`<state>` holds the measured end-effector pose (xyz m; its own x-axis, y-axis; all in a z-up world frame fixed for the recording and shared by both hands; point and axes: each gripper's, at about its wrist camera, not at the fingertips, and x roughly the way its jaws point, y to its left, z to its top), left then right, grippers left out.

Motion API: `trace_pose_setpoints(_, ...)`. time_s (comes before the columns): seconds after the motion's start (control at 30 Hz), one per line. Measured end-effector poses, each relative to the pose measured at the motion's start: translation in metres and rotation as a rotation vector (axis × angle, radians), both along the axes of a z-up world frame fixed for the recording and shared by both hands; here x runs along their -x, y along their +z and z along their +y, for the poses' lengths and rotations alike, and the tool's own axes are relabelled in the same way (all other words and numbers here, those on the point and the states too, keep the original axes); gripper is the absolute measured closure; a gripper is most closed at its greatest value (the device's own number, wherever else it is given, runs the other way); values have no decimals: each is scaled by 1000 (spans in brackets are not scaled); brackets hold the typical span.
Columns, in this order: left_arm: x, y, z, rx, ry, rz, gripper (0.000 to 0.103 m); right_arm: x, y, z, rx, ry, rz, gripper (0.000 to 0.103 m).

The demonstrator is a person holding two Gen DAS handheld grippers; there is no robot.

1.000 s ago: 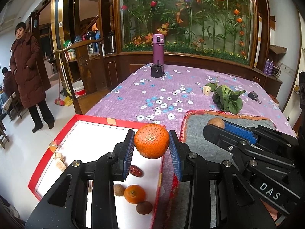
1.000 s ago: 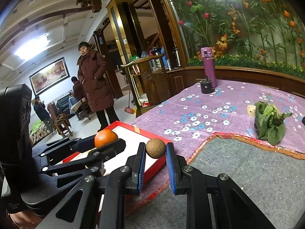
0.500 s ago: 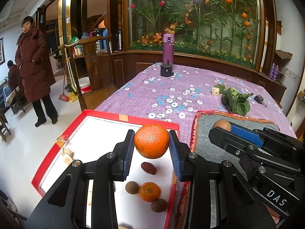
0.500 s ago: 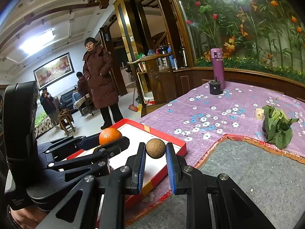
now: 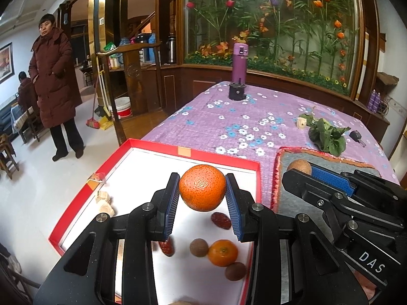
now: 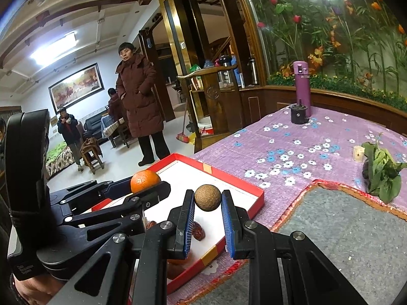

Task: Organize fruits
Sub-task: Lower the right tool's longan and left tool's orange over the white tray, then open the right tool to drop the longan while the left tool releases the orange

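My left tool (image 5: pixel 202 200) angles downward over the red tray (image 5: pixel 193 150), pinching an orange (image 5: pixel 202 187) above its white floor. My right tool (image 6: pixel 207 214), tilted down alongside, grips a brown ball (image 6: pixel 207 197) over the tray's near right edge, beside the grey mat (image 6: pixel 338 231).

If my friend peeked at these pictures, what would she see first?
Probably the big orange squeezed between the left gripper's blue fingers, up above the red tray. Next, the little brown ball-shaped fruit pinched in the right gripper. Behind the purple flowery tablecloth stands a bright wall of flowers.
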<state>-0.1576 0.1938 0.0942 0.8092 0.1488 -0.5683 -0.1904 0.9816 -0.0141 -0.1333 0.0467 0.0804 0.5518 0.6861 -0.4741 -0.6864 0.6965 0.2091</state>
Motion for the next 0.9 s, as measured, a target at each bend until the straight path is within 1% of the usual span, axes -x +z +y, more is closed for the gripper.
trace_pose_setpoints(0.23, 7, -3, 25, 5, 51, -4, 68, -3, -10, 17, 32, 19, 19, 83)
trace_pose_setpoints(0.37, 9, -7, 42, -3, 94, 4, 68, -10, -22, 29, 57, 33, 65, 83)
trace_pose_setpoints(0.5, 7, -21, 54, -16, 116, 53, 68, -16, -34, 44, 87, 53, 112, 83)
trace_pose_setpoints(0.7, 4, -48, 60, -12, 104, 138, 68, -16, -51, 66, 138, 89, 166, 83)
trace_pose_setpoints(0.8, 1, -56, 59, -17, 98, 177, 68, -20, -61, 77, 171, 83, 205, 83)
trace_pose_setpoints(0.9, 0, -58, 59, -21, 106, 190, 67, -24, -60, 81, 170, 63, 192, 81)
